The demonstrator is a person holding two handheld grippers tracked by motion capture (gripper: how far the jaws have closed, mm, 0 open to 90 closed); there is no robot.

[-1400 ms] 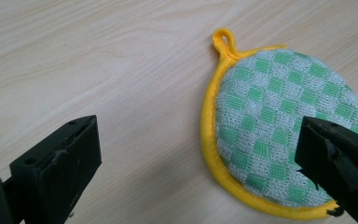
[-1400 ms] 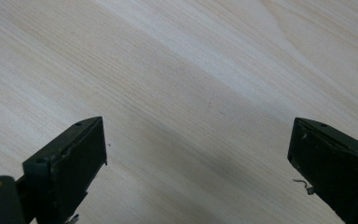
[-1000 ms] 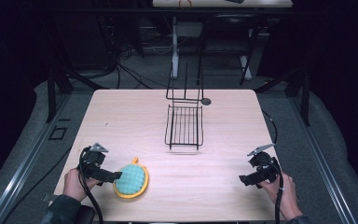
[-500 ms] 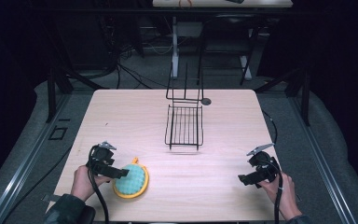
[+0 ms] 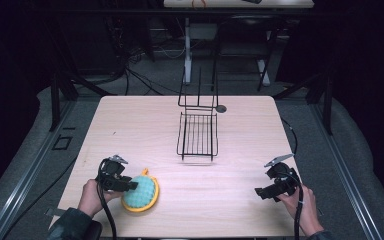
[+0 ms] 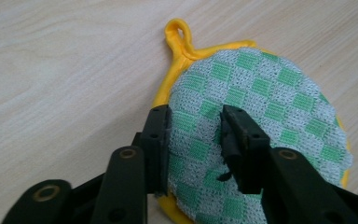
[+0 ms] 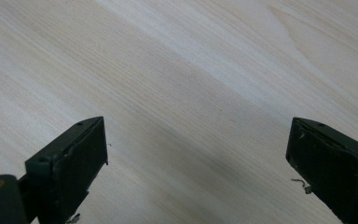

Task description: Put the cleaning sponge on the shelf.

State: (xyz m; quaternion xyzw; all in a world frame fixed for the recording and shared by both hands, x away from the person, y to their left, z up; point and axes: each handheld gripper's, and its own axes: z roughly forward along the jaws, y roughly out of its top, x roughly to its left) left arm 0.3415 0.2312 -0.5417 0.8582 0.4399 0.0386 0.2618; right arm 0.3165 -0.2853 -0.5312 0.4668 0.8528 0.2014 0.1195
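Observation:
A round scrubbing pad [image 5: 141, 194] with a green-and-white checked mesh top, a yellow rim and a yellow loop lies on the wooden table [image 5: 130, 130] near its front left. My left gripper [image 5: 132, 186] reaches onto it from the left. In the left gripper view the jaws are narrowed around a fold of the pad's [image 6: 261, 88] mesh, and the left gripper [image 6: 195, 116] is shut on it. My right gripper [image 5: 260, 191] rests low at the front right; the right gripper [image 7: 198, 140] stands wide open over bare wood.
A black wire rack [image 5: 198, 135] with an upright back stands in the middle of the table's far half. A small dark round object [image 5: 221, 108] lies beside its back right corner. Table edges run close to both hands.
My left gripper has moved right from beside the pad onto it, and its jaws have come in around the mesh. The right gripper has stayed put.

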